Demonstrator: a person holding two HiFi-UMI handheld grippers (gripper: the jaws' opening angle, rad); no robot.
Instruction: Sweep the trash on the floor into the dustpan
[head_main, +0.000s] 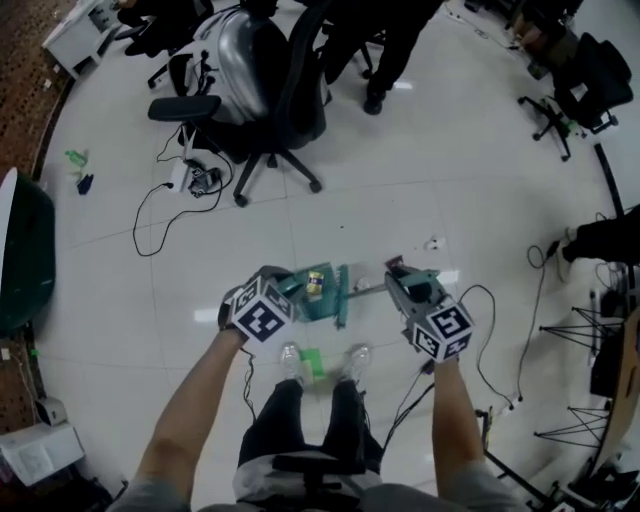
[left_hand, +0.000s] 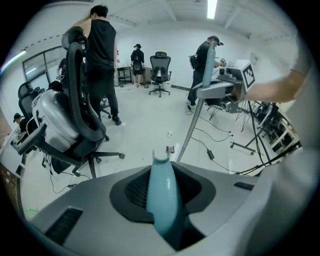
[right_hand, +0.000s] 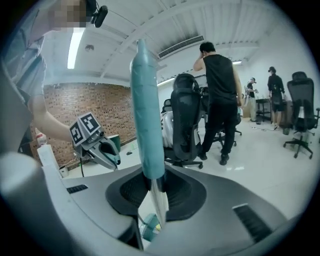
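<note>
Trash (head_main: 433, 243) shows as a small pale scrap on the white floor (head_main: 470, 140), ahead of the right gripper (head_main: 405, 280) and apart from the teal dustpan (head_main: 322, 295). From the left gripper view I see another small wrapper (left_hand: 170, 149) lying just beside the foot of the broom pole (left_hand: 192, 125). The dustpan sits low in front of the person's shoes, between the two grippers, and a yellowish piece (head_main: 316, 283) lies in it. My left gripper (head_main: 280, 292) has its jaws closed around the dustpan handle (left_hand: 162, 192), a teal bar that stands up between them. My right gripper is clamped on the broom handle (right_hand: 146, 115), with the teal grip above the jaws and the silver pole running down below. Farther out stands a black office chair (head_main: 265, 90) with a cable (head_main: 150, 215) trailing on the floor beside it.
</note>
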